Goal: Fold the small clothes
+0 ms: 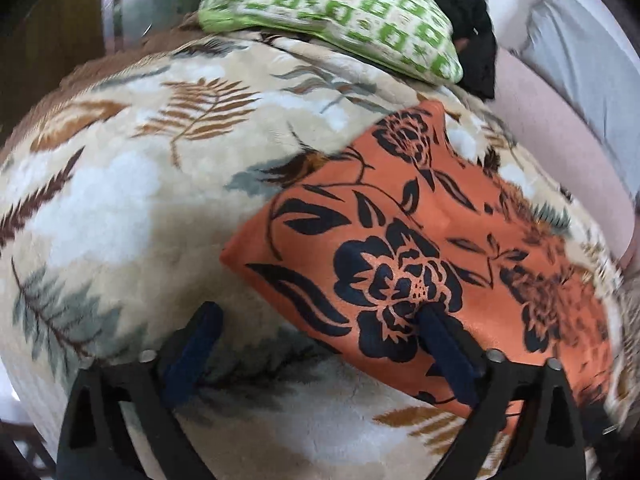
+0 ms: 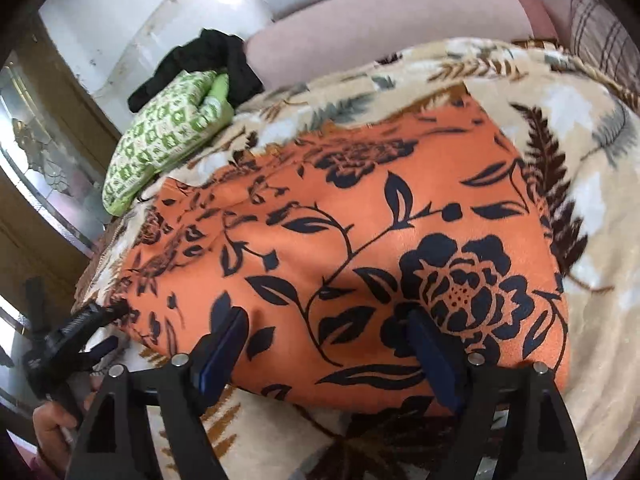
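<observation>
Where the leaf-printed blanket [image 2: 592, 184] spreads over the bed, one orange cloth [image 2: 360, 240] with black flowers lies flat on it, folded into a rough rectangle, and serves as the landmark here. Two sets of tongs are in view. The right tongs [image 2: 326, 344] are released, their two blue pads spread apart and resting over the near edge of the orange cloth without pinching it. The left tongs [image 1: 316, 340] are likewise released and wide: one pad [image 1: 444, 344] lies on the cloth's near corner, the other [image 1: 196, 340] sits beside the cloth over bare blanket. In the right wrist view the left tongs [image 2: 100, 320] appear at the cloth's left corner, with part of a hand [image 2: 52, 428] on their grip below. Beyond the orange cloth, at the far edge of the blanket, lies one green-and-white checked bundle [image 1: 332, 16], folded; one black garment [image 1: 472, 28] lies crumpled just behind it, touching it. Farther behind the cloth runs one pink cushion [image 2: 380, 16], and a white wall [image 2: 132, 12] stands behind the black garment.
</observation>
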A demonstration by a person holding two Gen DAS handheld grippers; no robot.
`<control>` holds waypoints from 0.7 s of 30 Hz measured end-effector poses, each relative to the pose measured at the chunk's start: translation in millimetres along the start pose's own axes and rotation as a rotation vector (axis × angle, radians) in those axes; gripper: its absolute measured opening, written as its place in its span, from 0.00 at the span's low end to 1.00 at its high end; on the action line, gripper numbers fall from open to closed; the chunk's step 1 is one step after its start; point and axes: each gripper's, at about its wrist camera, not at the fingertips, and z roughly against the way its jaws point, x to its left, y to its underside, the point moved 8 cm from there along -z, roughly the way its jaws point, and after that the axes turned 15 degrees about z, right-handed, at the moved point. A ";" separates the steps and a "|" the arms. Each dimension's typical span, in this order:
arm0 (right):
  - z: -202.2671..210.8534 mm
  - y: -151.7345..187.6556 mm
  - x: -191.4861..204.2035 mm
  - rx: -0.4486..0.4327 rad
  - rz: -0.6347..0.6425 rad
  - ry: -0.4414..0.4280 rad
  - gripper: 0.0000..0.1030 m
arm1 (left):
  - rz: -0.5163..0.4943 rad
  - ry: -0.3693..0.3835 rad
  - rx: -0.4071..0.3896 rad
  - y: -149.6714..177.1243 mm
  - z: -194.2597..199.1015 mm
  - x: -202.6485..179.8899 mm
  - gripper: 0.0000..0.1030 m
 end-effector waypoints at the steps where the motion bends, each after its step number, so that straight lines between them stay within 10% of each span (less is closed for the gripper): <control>1: 4.2 -2.5 -0.5 -0.020 -0.008 -0.010 0.82 | -0.025 -0.007 -0.011 0.7 -0.4 -0.5 1.00; 9: 37.7 -20.7 -10.0 -0.164 -0.018 0.035 0.82 | 0.048 0.048 -0.041 -10.6 22.8 8.2 1.00; 21: 39.5 -21.4 -9.7 -0.156 -0.001 0.038 0.73 | 0.256 0.182 0.164 -3.6 4.2 -4.8 1.00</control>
